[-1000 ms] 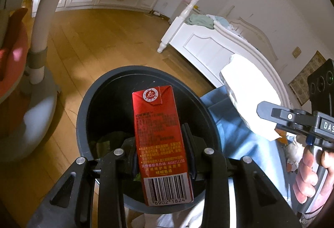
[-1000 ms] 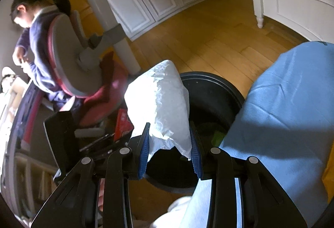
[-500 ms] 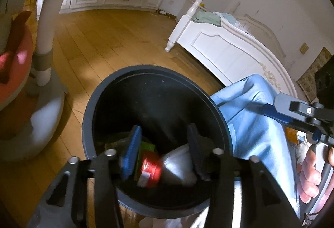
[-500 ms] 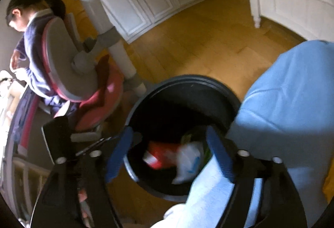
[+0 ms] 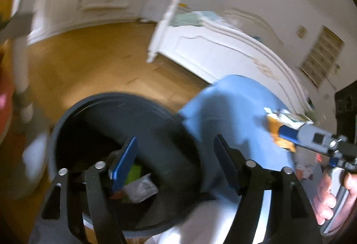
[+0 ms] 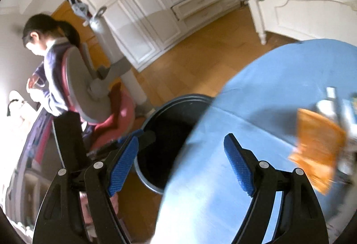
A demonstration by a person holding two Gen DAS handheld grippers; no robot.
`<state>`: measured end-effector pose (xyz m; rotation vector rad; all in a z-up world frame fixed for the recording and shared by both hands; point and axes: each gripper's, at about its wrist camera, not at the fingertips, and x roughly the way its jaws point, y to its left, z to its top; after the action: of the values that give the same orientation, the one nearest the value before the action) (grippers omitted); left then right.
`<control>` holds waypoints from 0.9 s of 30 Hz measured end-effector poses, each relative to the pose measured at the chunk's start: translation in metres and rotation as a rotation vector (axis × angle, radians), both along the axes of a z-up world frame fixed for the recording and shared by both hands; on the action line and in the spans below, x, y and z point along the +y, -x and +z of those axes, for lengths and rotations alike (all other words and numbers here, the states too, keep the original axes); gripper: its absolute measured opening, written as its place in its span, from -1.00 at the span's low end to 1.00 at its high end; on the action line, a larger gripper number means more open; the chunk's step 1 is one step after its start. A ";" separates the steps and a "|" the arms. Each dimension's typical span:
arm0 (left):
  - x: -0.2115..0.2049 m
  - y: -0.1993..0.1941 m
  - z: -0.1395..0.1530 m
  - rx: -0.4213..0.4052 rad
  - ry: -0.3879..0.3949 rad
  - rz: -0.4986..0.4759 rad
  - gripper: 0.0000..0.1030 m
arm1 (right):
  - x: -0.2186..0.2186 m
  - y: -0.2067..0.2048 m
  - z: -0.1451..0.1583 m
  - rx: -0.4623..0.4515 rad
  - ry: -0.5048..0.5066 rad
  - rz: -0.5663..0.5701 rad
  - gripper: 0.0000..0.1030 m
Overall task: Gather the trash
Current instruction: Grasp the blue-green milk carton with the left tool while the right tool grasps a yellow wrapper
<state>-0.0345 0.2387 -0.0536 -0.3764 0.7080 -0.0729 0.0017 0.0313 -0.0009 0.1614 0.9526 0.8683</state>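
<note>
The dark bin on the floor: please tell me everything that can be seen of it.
The bin is round, dark grey, plastic-looking, and stands upright and open on the wooden floor, beside the blue cloth, which hides one edge. Inside lie a white wrapper and green and red scraps. The open left tongs hover above it.

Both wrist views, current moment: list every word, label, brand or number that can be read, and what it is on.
No text can be read in either view.
Orange packet on the blue table: motion-blurred, any print unreadable.
Trash inside the dark bin: too blurred and shadowed to read.
Right gripper body, seen from the left wrist: no lettering legible.
</note>
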 end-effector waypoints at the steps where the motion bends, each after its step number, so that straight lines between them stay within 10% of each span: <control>1: -0.012 -0.004 0.006 -0.012 -0.013 -0.038 0.38 | -0.014 0.002 0.002 -0.011 -0.002 -0.014 0.53; 18: -0.249 -0.088 0.070 -0.166 -0.379 -0.691 0.73 | -0.307 0.008 0.000 -0.102 0.034 -0.457 0.53; 27: -0.298 -0.132 0.048 -0.084 -0.520 -0.905 0.73 | -0.361 -0.011 -0.020 -0.084 0.032 -0.535 0.52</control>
<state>0.0970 -0.0595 -0.0060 0.4654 0.7387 -0.7394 0.0123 -0.3296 -0.0205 0.3323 0.7901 0.3637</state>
